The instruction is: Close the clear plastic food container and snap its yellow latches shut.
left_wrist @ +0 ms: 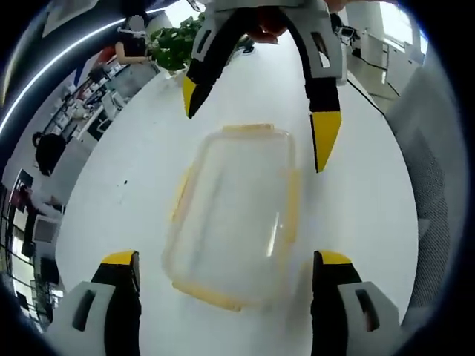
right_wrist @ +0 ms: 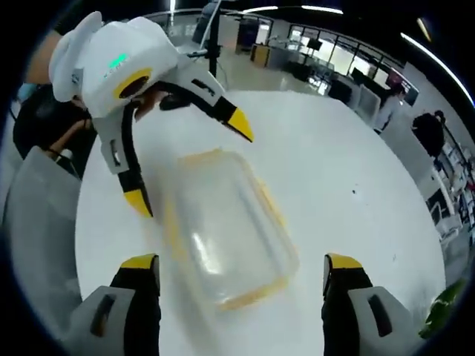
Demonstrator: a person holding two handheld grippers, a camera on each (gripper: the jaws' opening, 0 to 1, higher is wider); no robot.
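We see the clear plastic food container (left_wrist: 234,215) lying on a round white table (left_wrist: 356,215), about mid-table, lid on top as far as we can tell. The right gripper view shows the container (right_wrist: 230,230) again, a bit motion-blurred. Nothing is visible inside; it looks empty, though glare on the plastic makes us unsure. The yellow latches (left_wrist: 291,204) run along all four edges; we can't tell which are snapped down, and the near one (left_wrist: 208,293) looks slightly flared out. Our judgement: the lid is placed, the latching is probably not done or only partly done, and pressing each latch flat is what is left.

The left gripper (left_wrist: 226,271) sits low at the container's near end in its own view, jaws spread wide to either side of it, pinching nothing, touching nothing we can see. The same left gripper (right_wrist: 189,159) shows in the right gripper view, held by a hand, tips apart over the far end of the container. The right gripper (right_wrist: 241,274) is likewise spread, straddling the near end in its view, empty. In the left gripper view it comes in from the top (left_wrist: 256,130), tips wide, hovering just above the far edge.

Around: an open office with desks (left_wrist: 89,104), a green plant (left_wrist: 174,44) and people standing at the back (right_wrist: 430,130).
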